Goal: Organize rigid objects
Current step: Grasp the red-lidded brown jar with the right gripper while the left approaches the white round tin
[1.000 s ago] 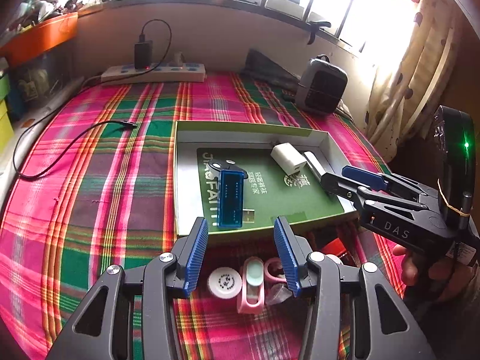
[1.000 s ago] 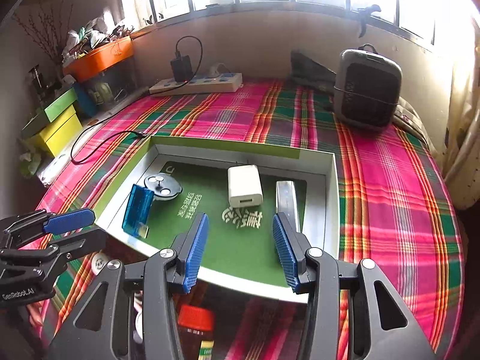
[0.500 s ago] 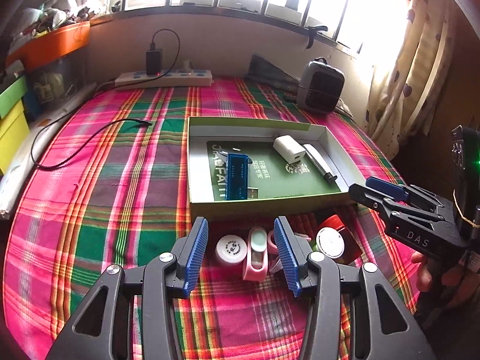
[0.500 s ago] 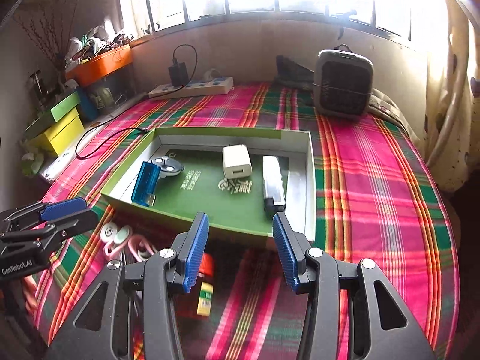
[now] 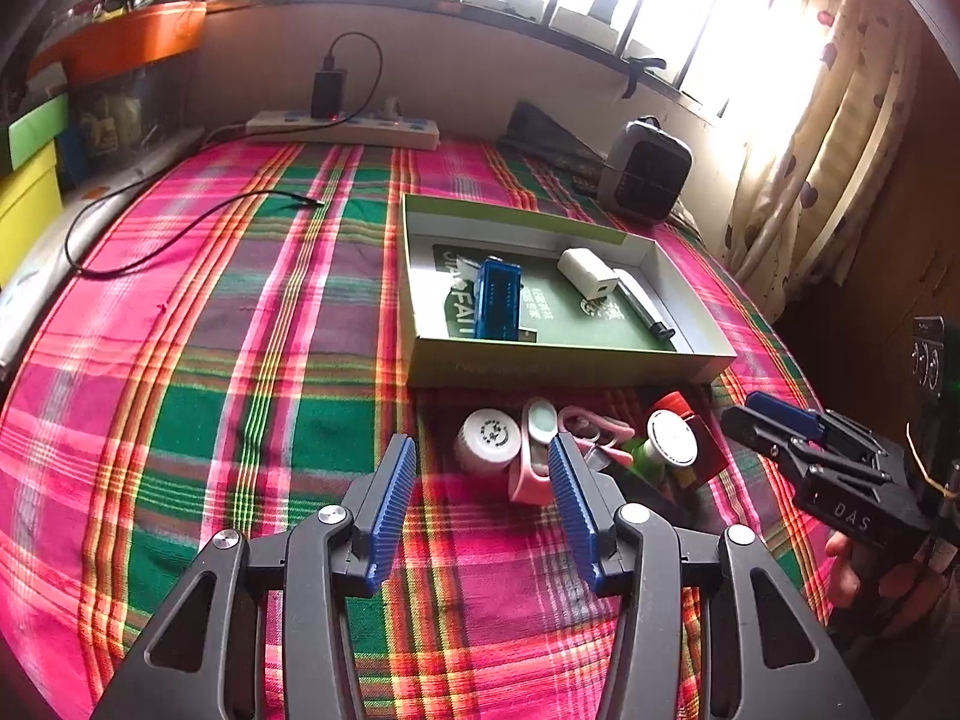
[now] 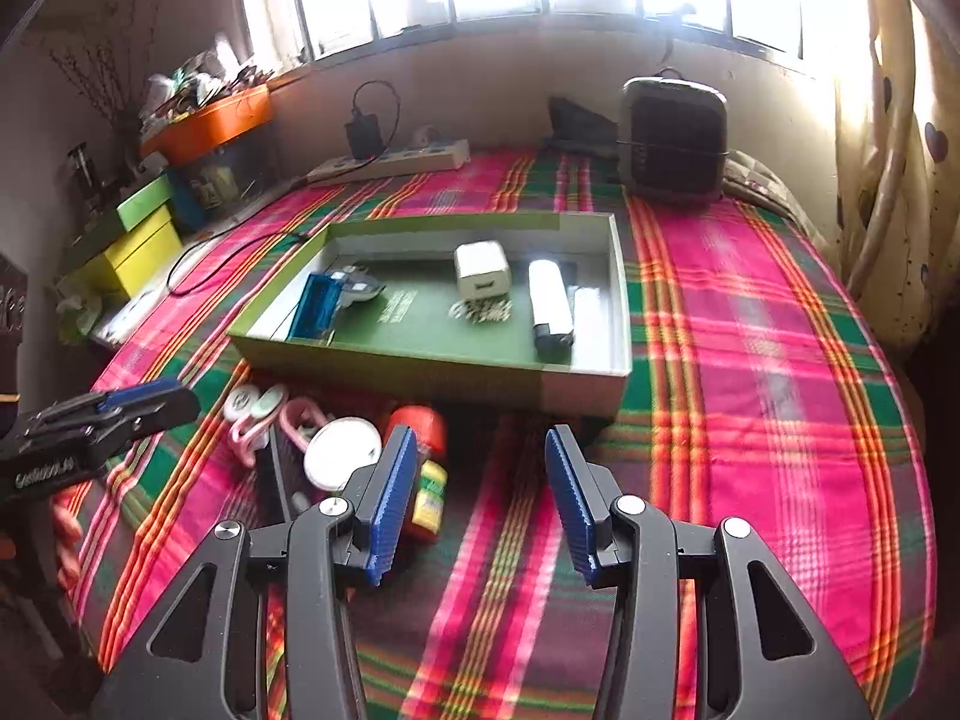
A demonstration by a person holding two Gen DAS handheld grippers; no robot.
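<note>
Covering the whole surface, the plaid cloth (image 6: pixel 750 360) carries a shallow green box (image 6: pixel 594 384) that holds a blue tester (image 5: pixel 497 300), a white charger (image 6: pixel 482 269) and a silver stick (image 6: pixel 549 303). Small things lie packed just before its near wall: a white cap (image 5: pixel 487 438), a pink clip (image 5: pixel 534 456), a red-capped bottle (image 6: pixel 423 456). Both the left gripper (image 5: pixel 483 498) and the right gripper (image 6: pixel 480 492) hang open and hold nothing, with bare cloth right of the box.

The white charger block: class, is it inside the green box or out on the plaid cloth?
Inside. The white charger block lies on the green box floor, beside the silver stick, within its walls.
</note>
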